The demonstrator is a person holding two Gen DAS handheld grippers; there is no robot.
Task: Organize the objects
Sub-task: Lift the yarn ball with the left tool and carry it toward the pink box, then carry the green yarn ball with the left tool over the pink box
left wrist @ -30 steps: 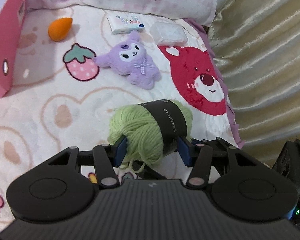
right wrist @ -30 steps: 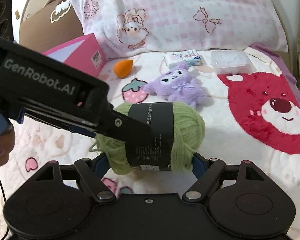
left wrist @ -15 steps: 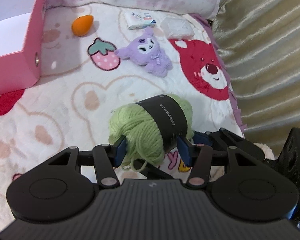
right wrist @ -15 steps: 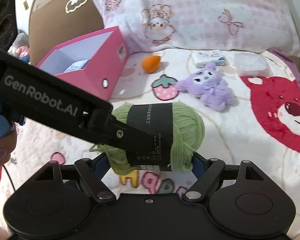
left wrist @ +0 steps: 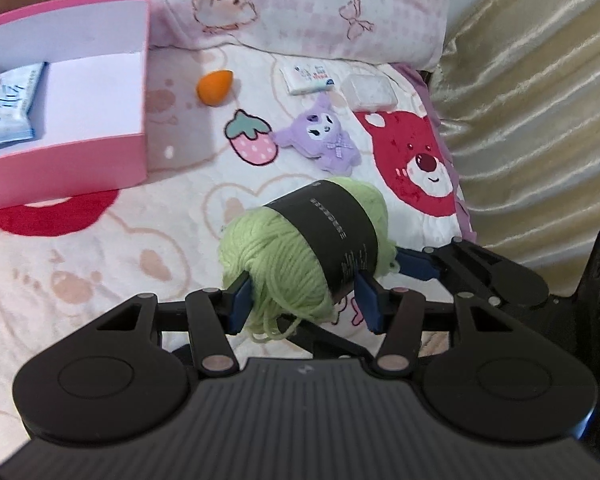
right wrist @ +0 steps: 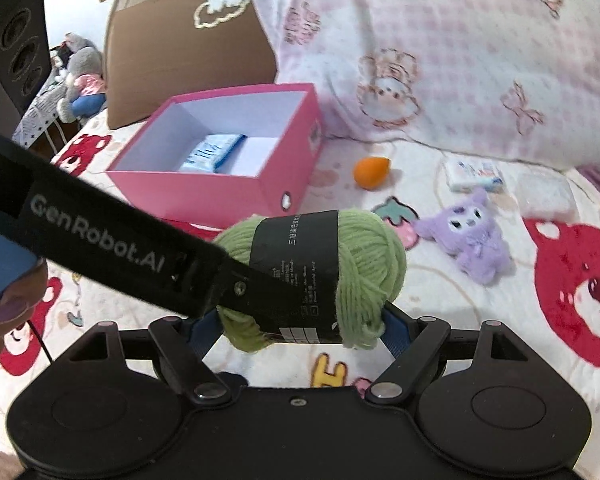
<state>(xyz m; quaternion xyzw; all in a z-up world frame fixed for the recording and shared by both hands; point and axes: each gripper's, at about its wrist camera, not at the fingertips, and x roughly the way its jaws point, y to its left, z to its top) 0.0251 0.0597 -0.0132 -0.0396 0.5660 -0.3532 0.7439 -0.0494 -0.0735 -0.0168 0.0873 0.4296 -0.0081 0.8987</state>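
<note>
Gripping one green yarn ball (left wrist: 300, 248) from both sides, left gripper (left wrist: 304, 306) and right gripper (right wrist: 300, 330) pinched it below the pink box (right wrist: 220, 196) at upper left

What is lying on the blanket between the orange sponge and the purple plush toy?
Only the blanket's printed strawberry lies between the orange sponge and the purple plush toy; no loose object, as the left wrist view shows.
</note>
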